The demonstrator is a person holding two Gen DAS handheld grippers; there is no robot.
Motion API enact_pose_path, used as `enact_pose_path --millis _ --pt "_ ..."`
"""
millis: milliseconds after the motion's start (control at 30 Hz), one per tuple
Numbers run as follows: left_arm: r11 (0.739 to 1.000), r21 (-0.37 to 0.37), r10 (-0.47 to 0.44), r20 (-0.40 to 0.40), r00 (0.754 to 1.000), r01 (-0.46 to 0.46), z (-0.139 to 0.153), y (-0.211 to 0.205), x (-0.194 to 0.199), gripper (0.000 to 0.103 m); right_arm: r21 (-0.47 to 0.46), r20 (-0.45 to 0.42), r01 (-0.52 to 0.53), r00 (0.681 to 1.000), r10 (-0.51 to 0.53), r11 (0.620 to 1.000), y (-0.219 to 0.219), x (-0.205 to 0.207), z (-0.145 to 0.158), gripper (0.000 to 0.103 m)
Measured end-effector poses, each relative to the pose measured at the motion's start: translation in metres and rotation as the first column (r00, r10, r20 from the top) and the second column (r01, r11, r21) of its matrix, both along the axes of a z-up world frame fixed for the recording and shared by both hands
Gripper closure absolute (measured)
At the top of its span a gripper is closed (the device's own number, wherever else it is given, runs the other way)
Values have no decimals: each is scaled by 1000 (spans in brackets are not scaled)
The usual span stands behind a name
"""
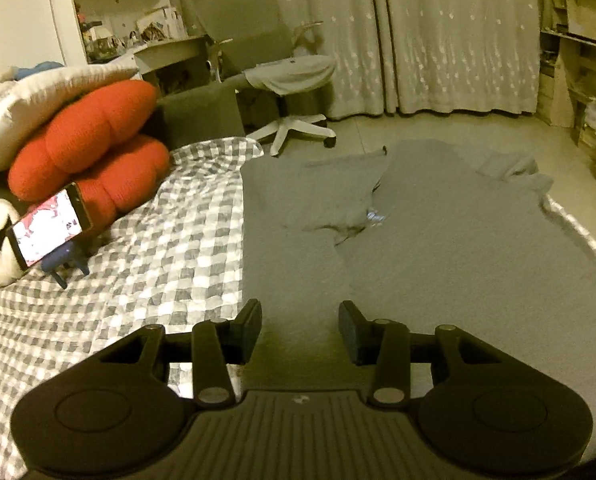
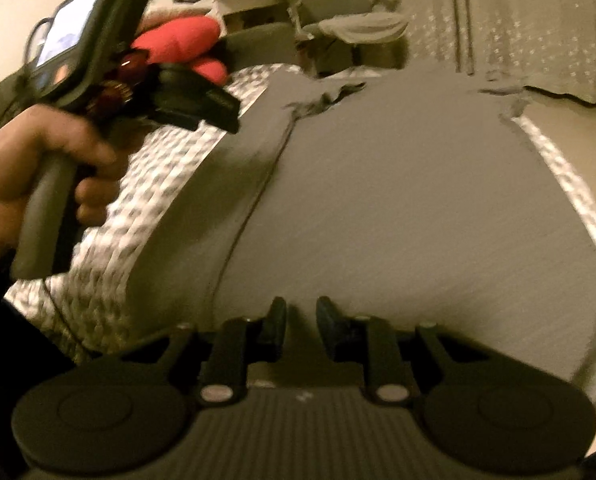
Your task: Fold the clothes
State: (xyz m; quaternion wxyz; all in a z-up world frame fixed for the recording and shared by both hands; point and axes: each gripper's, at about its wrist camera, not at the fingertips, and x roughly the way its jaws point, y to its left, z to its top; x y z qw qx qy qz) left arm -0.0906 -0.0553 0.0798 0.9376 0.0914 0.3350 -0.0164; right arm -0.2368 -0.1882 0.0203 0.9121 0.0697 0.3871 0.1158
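Observation:
A grey garment [image 1: 437, 248] lies spread flat on a checked bedsheet [image 1: 158, 248], with its rumpled neck and sleeves at the far end. My left gripper [image 1: 299, 330] hovers open over the garment's near left part, nothing between its fingers. In the right wrist view the same grey garment [image 2: 397, 200] fills the middle, blurred. My right gripper [image 2: 301, 316] hangs just above its near edge; the jaws stand a narrow gap apart and I see no cloth pinched between them. A person's hand [image 2: 38, 160] carries the left gripper [image 2: 218, 114] at the upper left.
A red cushion [image 1: 86, 140], a white pillow [image 1: 38, 108] and a lit phone on a stand [image 1: 50, 228] sit at the bed's left. An office chair [image 1: 290, 72], patterned curtains [image 1: 437, 40] and shelves [image 1: 577, 60] stand beyond. Bare floor [image 1: 577, 216] lies right of the bed.

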Motion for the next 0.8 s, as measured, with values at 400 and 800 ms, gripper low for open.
enact_pose_path --millis 400,800 --pt "1000 -1 1 54 999 -1 51 -47 -39 62 75 136 79 987 -89 994 -56 -26 50 82" --pt "994 -66 -81 28 996 83 61 -83 -26 62 28 192 192 962 -194 981 -100 -33 97 81"
